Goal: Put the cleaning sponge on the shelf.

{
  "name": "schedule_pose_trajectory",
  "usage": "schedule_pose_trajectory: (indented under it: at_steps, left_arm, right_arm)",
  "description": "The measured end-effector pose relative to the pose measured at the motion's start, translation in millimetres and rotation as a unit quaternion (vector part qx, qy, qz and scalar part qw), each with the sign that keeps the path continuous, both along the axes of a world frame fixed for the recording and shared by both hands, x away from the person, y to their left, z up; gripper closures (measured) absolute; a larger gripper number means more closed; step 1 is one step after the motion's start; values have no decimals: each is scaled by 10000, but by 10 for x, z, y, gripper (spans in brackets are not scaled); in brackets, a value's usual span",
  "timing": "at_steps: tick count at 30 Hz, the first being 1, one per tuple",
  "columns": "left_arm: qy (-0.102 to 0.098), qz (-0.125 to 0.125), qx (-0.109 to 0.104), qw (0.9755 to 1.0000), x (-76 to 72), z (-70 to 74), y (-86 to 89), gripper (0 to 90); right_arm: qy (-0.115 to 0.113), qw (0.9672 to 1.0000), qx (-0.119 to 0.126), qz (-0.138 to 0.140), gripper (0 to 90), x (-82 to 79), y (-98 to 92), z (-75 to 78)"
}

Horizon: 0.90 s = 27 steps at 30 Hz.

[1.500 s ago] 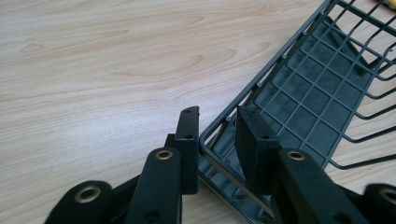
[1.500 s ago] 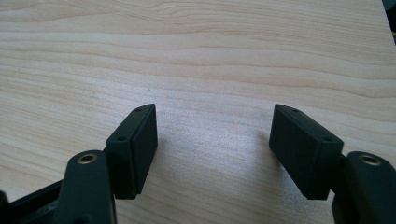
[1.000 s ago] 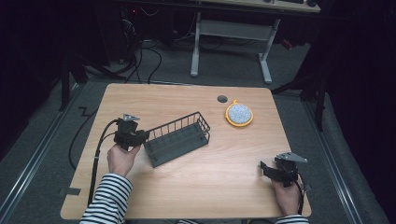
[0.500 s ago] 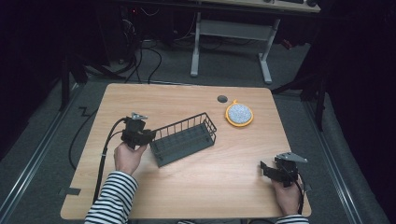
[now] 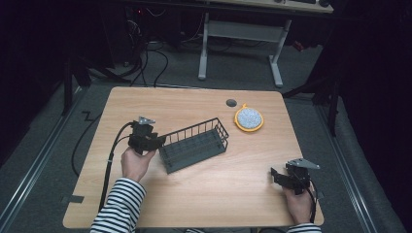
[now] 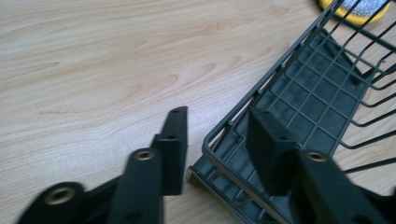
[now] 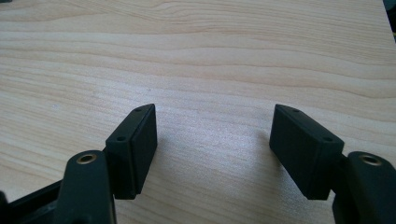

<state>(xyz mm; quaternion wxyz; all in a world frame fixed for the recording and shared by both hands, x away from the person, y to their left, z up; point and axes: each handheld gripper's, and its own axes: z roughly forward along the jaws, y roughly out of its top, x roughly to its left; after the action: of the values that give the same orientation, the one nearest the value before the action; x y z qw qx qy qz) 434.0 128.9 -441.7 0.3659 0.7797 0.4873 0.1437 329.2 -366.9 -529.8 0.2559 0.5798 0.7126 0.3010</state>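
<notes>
The dark grey wire-mesh basket (image 5: pixel 194 144) has slid across the wooden table (image 5: pixel 145 102) toward the round yellow-rimmed sieve (image 5: pixel 249 118) since a second ago. Its end wall stands just ahead of the left gripper (image 5: pixel 156 141), whose jaws have just been opening; they straddle the rim, one pad inside, one outside, no longer pressing. The basket's long axis runs away from that gripper, angled toward the sieve. The right gripper (image 5: pixel 276 175) rests well apart, jaws wide over bare wood.
</notes>
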Motion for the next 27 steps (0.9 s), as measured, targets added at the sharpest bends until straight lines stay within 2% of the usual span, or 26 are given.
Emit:
schedule_pose_trajectory:
  at_steps: [3, 4, 6, 8, 11, 13, 15, 18, 22, 25, 26, 27]
  left_arm:
    - [-72, 38, -70, 9999, -23, 26, 30, 482]
    - [-163, 75, -168, 9997, -58, 61, 75, 457]
    - [-219, 104, -200, 9995, -80, 82, 101, 427]
    - [-370, 172, -324, 9986, -148, 136, 197, 418]
    - [-470, 198, -337, 9981, -194, 155, 257, 423]
    - [-567, 220, -268, 9978, -246, 167, 305, 423]
    - [-629, 249, -388, 9970, -299, 164, 374, 425]
    - [-697, 362, -460, 9959, -368, 131, 493, 426]
    - [-629, 530, -578, 9949, -451, 27, 638, 426]
    - [-655, 532, -592, 9947, -507, -16, 668, 422]
    - [-652, 526, -568, 9949, -529, -41, 681, 421]
    - [-653, 547, -563, 9948, -544, -71, 690, 421]
  right_arm:
    - [0, 10000, 0, 1, 323, 0, 0, 0]
    - [0, 10000, -1, -3, 324, 0, 0, 0]
    - [-1, 10000, -4, -4, 331, 0, 0, 0]
    - [-7, 10000, 1, -40, 353, -4, -2, 1]
    - [-16, 10000, 13, -64, 374, -5, -11, 2]
    - [-20, 10000, 7, -72, 374, -6, -10, 2]
    - [-21, 10000, 0, -73, 374, -6, -10, 2]
    - [-22, 10000, -5, -75, 374, -5, -9, 2]
    - [-23, 10000, -6, -75, 374, -5, -8, 2]
    - [-23, 10000, -4, -73, 382, -4, -8, 2]
    - [-37, 10000, -17, -63, 419, -4, -7, 4]
    - [-37, 10000, -17, -63, 419, -4, -7, 4]
